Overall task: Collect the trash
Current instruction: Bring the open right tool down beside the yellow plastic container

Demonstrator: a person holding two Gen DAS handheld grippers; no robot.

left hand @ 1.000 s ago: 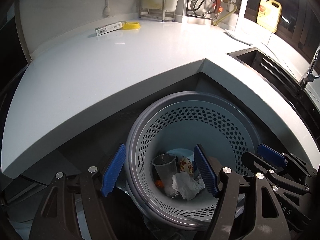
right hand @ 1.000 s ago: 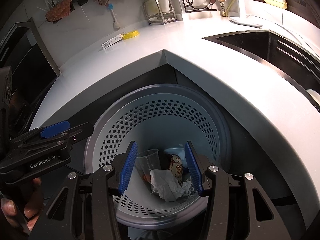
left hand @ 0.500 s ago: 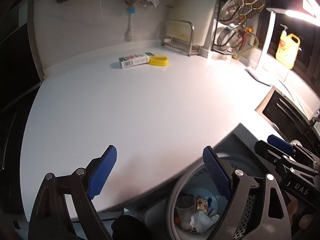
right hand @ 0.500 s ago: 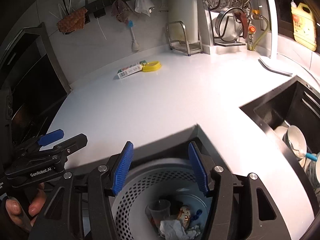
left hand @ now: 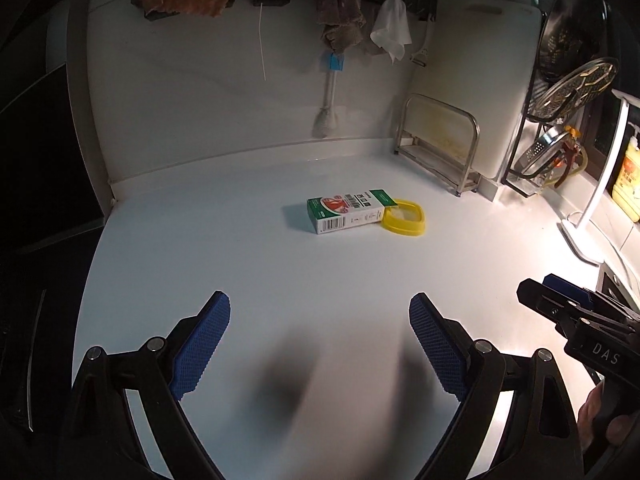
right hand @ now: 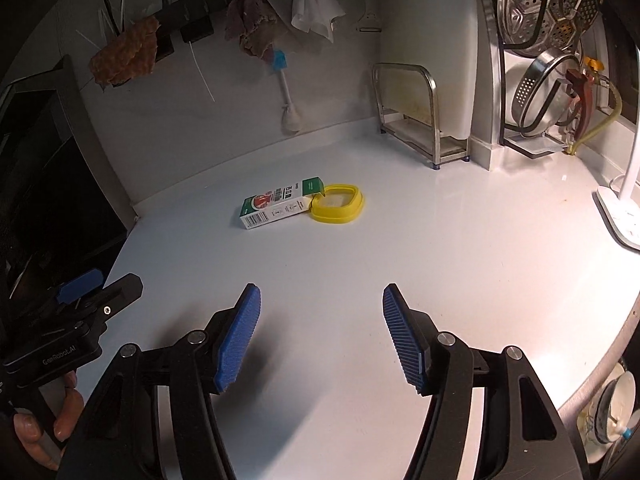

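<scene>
White kitchen desk point(left hand: 200, 240) carries a carton point(left hand: 347, 210) mid-frame, long axis left-right, touching a yellow lid point(left hand: 404, 222); left gripper point(left hand: 320, 348) and right gripper point(right hand: 320, 336), jaws just opening, empty, face it.

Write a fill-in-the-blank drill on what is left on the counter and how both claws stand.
1. The small carton lies on its ____ on the white counter.
2. The rim touching the carton's open end is coloured ____.
3. Nothing is between the pads of the left claw or the right claw; both stand ____.
4. The white cloth hangs on the ____.

Missing words: side; yellow; open; wall
</scene>
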